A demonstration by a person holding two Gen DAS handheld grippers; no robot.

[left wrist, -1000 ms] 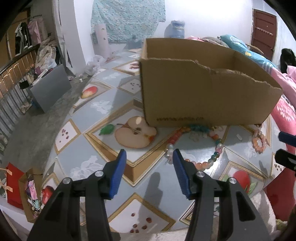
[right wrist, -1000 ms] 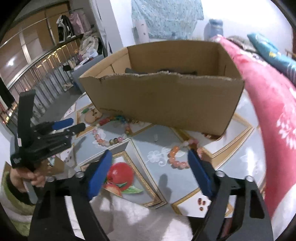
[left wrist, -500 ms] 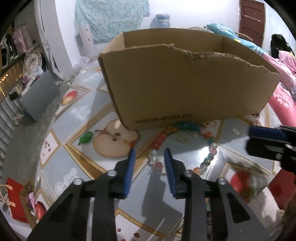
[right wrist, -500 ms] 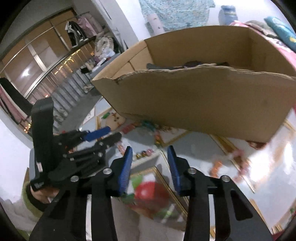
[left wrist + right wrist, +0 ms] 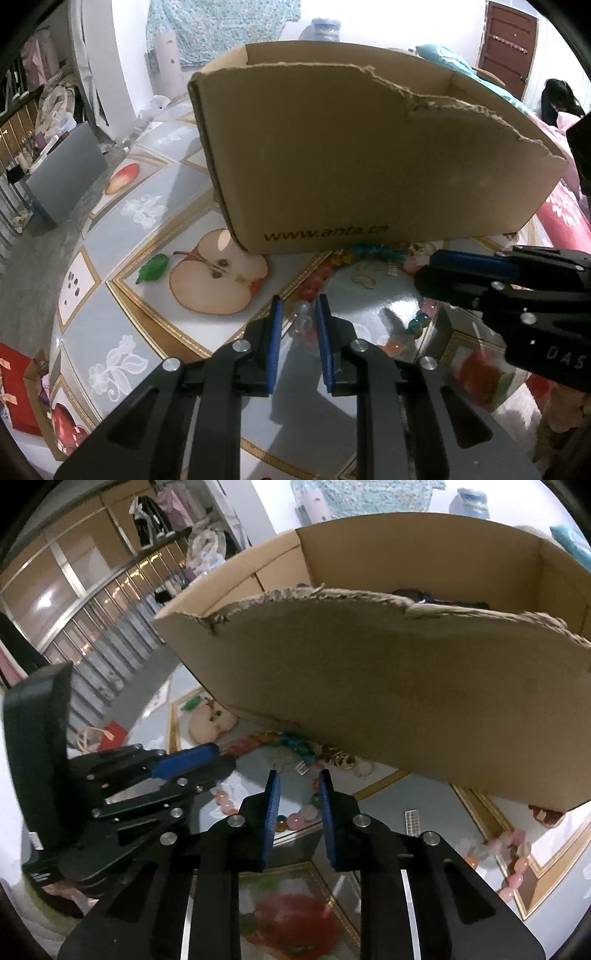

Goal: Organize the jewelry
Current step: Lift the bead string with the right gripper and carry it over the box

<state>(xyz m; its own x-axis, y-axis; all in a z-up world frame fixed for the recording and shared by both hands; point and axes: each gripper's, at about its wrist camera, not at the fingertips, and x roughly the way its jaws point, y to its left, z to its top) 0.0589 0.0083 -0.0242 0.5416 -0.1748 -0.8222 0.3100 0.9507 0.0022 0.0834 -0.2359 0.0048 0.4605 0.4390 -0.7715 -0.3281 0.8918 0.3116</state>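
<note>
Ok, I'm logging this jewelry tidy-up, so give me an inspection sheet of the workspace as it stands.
Surface: table with fruit-print cover.
Job's things: bead necklace looped in front of cardboard box; pink bracelet further right.
Clutter: small white clip on the table.
Grippers: left gripper closing around necklace beads; right gripper closing over the necklace's other side.
Cables: nothing seen.
Surroundings: railing, hanging clothes, bedding.
</note>
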